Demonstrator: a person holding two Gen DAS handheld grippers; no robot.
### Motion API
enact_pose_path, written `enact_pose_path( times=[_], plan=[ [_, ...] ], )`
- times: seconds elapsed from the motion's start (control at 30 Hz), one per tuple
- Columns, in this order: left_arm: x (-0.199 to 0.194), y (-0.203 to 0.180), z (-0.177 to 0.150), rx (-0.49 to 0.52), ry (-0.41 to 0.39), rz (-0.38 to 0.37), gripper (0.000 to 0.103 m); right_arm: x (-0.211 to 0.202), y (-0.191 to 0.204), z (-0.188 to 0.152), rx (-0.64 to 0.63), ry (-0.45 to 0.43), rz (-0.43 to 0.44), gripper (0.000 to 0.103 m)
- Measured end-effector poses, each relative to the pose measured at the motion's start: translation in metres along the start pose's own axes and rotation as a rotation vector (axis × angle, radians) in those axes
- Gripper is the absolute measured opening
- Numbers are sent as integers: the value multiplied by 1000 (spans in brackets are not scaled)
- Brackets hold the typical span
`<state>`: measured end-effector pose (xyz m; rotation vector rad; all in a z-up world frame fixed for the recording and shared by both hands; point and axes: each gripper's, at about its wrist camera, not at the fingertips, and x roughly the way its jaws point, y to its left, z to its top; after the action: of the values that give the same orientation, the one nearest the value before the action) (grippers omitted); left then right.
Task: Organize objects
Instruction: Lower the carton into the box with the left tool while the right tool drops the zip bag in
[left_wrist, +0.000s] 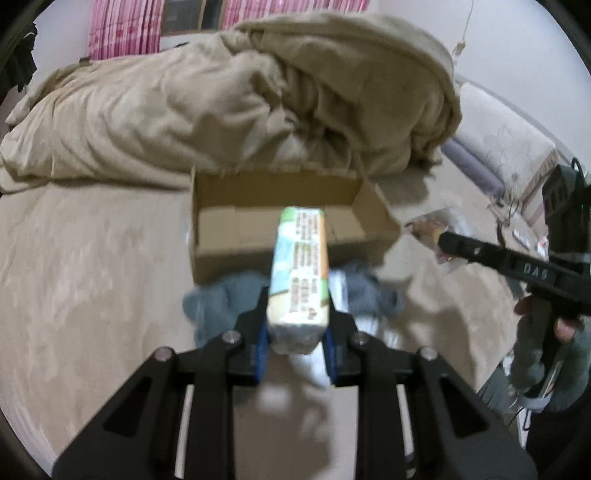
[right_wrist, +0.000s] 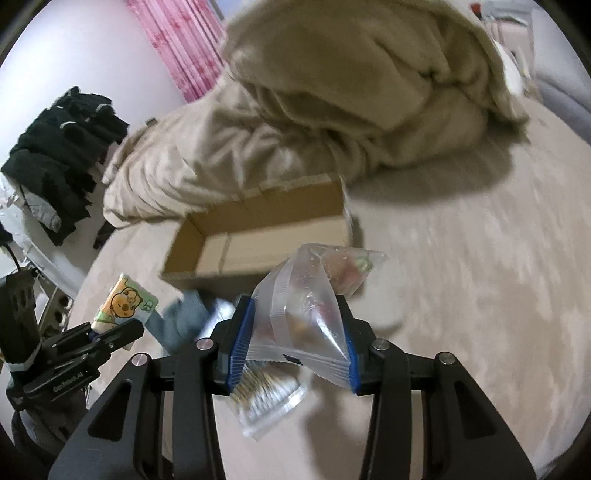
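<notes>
Setting: a bed (left_wrist: 74, 258) with a beige sheet; a rumpled blanket (left_wrist: 258, 103) is heaped behind an open cardboard box (left_wrist: 236, 258).

Left gripper (left_wrist: 297, 321): your left gripper is clamped on a tissue pack (left_wrist: 299, 266), blue pads pressing its two long sides. The pack points straight ahead, away from you.

Right gripper (right_wrist: 295, 339): your right gripper is pinching a clear zip bag (right_wrist: 306, 306) holding small colourful items. The bag hangs crumpled between the pads, its far corner lifted toward the box.

Box: it lies crosswise in front of you, long axis running left to right, open top facing up, nothing visible inside.

Key relation: the box sits directly ahead of the left gripper — the pack's far end already overlaps the near wall in the left view, and the pack's long axis crosses the box's long axis. From the right gripper the box (right_wrist: 258, 236) lies ahead and slightly left.

Nearer gripper: probably the left, though blur makes this uncertain.

In between: a grey-blue cloth (left_wrist: 221, 295) lies on the bed just before the box's near wall, under both loads — carry over it.

Below right gripper: another clear packet (right_wrist: 269, 398) rests on the bed.
</notes>
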<state>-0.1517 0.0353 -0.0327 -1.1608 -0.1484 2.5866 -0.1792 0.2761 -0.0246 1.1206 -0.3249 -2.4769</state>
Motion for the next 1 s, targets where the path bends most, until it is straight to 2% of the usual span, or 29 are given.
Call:
enact_pose_path(
  times=[0.13, 0.23, 0.33, 0.4, 0.47, 0.57, 0.67, 0.73, 0.8, 0.83, 0.87, 0.9, 1.0],
  plan=[
    [17, 1, 28, 3, -9, -17, 24, 15, 9, 25, -18, -27, 20, 45],
    [43, 4, 45, -4, -17, -53, 25, 33, 10, 39, -26, -32, 26, 45],
    [80, 9, 54, -30, 18, -55, 25, 56, 7, 49, -29, -29, 30, 45],
    [103, 13, 57, -42, 33, -42, 25, 70, 6, 52, -35, -21, 16, 45],
    [120, 16, 59, -35, 45, 1, 25, 85, 6, 55, -51, -1, -6, 45],
    [132, 16, 59, -28, 66, 6, 26, 100, 8, 57, -78, 23, -45, 46],
    [137, 17, 58, -32, 88, 16, 33, 109, 4, 56, -78, 38, -69, 46],
    [135, 19, 58, -46, 90, 24, 38, 109, 0, 57, -62, 32, -80, 52],
    [127, 23, 58, -63, 82, 29, 54, 103, 0, 57, -48, 16, -67, 73],
    [122, 25, 58, -73, 71, 28, 69, 95, 1, 57, -46, -1, -61, 77],
    [112, 27, 57, -86, 49, 31, 75, 90, 2, 57, -47, -9, -59, 81],
    [103, 29, 57, -91, 33, 37, 80, 82, 5, 56, -51, -20, -63, 81],
    [72, 30, 54, -90, -20, 71, 83, 58, 13, 54, -55, -62, -68, 82]
  ],
)
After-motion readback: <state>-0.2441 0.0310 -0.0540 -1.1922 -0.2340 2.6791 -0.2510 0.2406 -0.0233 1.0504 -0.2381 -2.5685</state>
